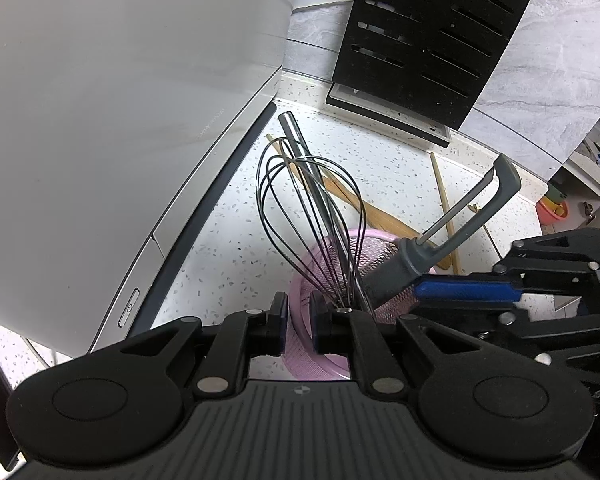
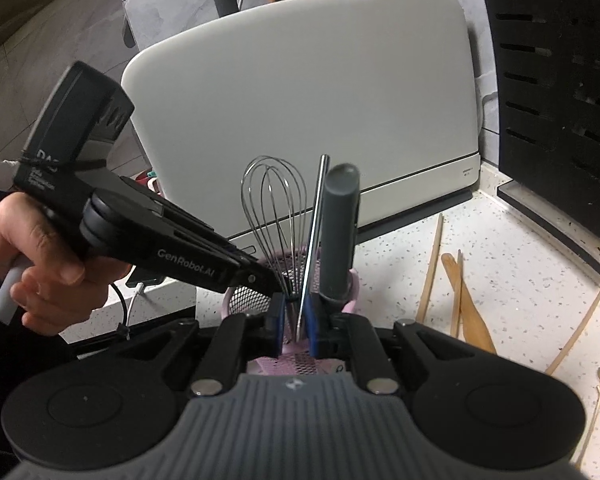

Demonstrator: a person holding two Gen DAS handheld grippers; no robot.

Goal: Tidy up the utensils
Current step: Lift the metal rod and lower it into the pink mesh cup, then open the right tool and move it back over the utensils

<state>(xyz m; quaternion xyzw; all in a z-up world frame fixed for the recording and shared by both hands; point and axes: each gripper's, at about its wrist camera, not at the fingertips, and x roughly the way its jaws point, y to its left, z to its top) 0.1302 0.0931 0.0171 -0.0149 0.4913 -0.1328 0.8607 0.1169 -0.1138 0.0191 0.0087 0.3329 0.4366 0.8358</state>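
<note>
Two grippers meet over the pink mesh holder (image 2: pixel 248 298) on my speckled counter (image 1: pixel 228 240). My left gripper (image 1: pixel 298 322) stands a little open, its pads straddling the holder's rim without pinching. My right gripper (image 2: pixel 294 320) is narrowly parted around a thin steel handle (image 2: pixel 315 232); I cannot tell whether it grips. Upright in the holder are a wire whisk (image 2: pixel 274 204), loops up, and a grey-handled peeler (image 1: pixel 452 236), head up in the left view. Wooden chopsticks (image 2: pixel 430 268) lie flat nearby. "GenRobot.AI" is printed on my left tool.
</note>
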